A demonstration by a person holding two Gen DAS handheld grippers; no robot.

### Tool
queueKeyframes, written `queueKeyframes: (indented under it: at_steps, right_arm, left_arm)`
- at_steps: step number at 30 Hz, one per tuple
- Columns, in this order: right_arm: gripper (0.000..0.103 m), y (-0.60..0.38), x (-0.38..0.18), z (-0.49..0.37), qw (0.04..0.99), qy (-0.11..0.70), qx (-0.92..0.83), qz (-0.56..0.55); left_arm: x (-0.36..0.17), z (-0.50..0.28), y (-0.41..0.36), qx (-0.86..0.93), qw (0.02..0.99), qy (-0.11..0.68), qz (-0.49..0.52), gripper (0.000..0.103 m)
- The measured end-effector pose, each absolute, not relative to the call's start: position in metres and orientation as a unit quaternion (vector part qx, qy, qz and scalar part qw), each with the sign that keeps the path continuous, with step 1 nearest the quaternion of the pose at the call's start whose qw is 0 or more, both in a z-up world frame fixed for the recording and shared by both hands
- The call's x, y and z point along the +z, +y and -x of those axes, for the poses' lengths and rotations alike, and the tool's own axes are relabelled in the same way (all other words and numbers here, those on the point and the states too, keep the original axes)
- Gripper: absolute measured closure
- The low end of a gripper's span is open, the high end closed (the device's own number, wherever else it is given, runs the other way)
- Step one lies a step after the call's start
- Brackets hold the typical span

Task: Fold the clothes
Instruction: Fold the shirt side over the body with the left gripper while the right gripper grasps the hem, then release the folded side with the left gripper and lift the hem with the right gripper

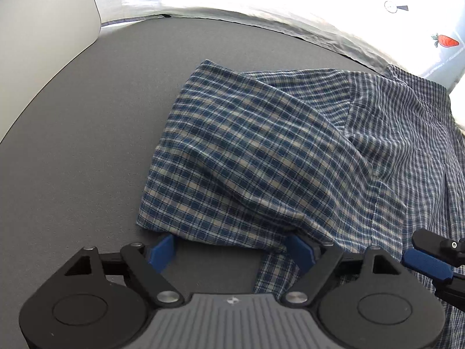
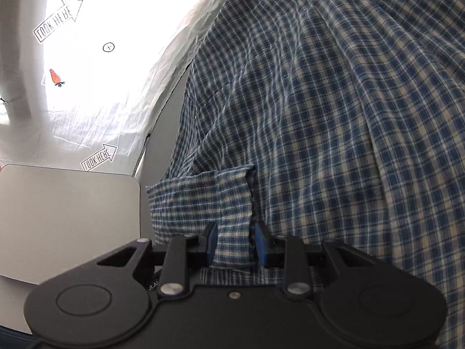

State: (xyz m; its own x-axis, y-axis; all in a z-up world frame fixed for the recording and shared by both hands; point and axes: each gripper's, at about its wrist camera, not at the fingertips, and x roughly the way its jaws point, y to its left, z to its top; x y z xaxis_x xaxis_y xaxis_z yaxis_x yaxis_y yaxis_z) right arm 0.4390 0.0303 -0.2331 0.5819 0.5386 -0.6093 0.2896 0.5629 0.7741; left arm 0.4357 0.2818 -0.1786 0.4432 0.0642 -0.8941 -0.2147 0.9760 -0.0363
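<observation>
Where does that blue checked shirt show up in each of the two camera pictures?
Left wrist view: the blue checked shirt fills the middle and right, lying on the grey table; its near hem sits between the left gripper's wide-open fingers.
Right wrist view: the shirt fills the right side; a folded band of it runs between the right gripper's fingers.
Shared landmark: the white cloth printed with a carrot.

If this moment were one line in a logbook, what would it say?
task: fold clothes | left hand-held gripper: open at folded sleeve edge | right hand-held gripper: pinching cuff of plaid shirt | surface: grey table
</observation>
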Motion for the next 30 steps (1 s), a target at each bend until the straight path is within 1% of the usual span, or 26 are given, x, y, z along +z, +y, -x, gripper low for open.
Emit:
queueKeyframes:
  at_steps: [3,5,10,11,12,13,14,16,24,30]
  right_arm:
    - [0.073,0.036,-0.224,-0.442,0.789,0.459,0.076,-0.400]
    - [0.073,0.037,-0.227,-0.443,0.781,0.462,0.078,-0.412]
    - [0.073,0.038,-0.239,-0.449,0.749,0.460,0.098,-0.466]
    - [0.075,0.039,-0.240,-0.451,0.743,0.461,0.099,-0.475]
    - [0.083,0.041,-0.241,-0.452,0.740,0.460,0.101,-0.481]
    - [0.088,0.042,-0.239,-0.452,0.741,0.458,0.104,-0.480]
    - [0.097,0.044,-0.236,-0.453,0.746,0.454,0.108,-0.476]
    - [0.101,0.045,-0.227,-0.453,0.759,0.442,0.109,-0.465]
    - [0.102,0.033,-0.201,-0.458,0.807,0.413,0.092,-0.411]
    - [0.102,0.007,-0.194,-0.436,0.825,0.396,0.063,-0.399]
  left_arm:
    - [-0.180,-0.438,0.279,0.084,0.845,0.525,0.068,0.016]
    - [-0.182,-0.439,0.276,0.084,0.844,0.525,0.067,0.013]
    - [-0.184,-0.441,0.272,0.084,0.844,0.526,0.061,0.010]
    - [-0.184,-0.441,0.273,0.082,0.845,0.525,0.062,0.009]
    - [-0.185,-0.441,0.272,0.080,0.845,0.524,0.062,0.009]
    - [-0.185,-0.441,0.272,0.078,0.846,0.524,0.062,0.008]
    - [-0.185,-0.441,0.272,0.077,0.846,0.523,0.063,0.007]
    - [-0.185,-0.440,0.272,0.074,0.847,0.523,0.065,0.006]
    - [-0.183,-0.441,0.278,0.067,0.845,0.524,0.084,0.005]
    - [-0.178,-0.436,0.284,0.058,0.844,0.522,0.107,0.005]
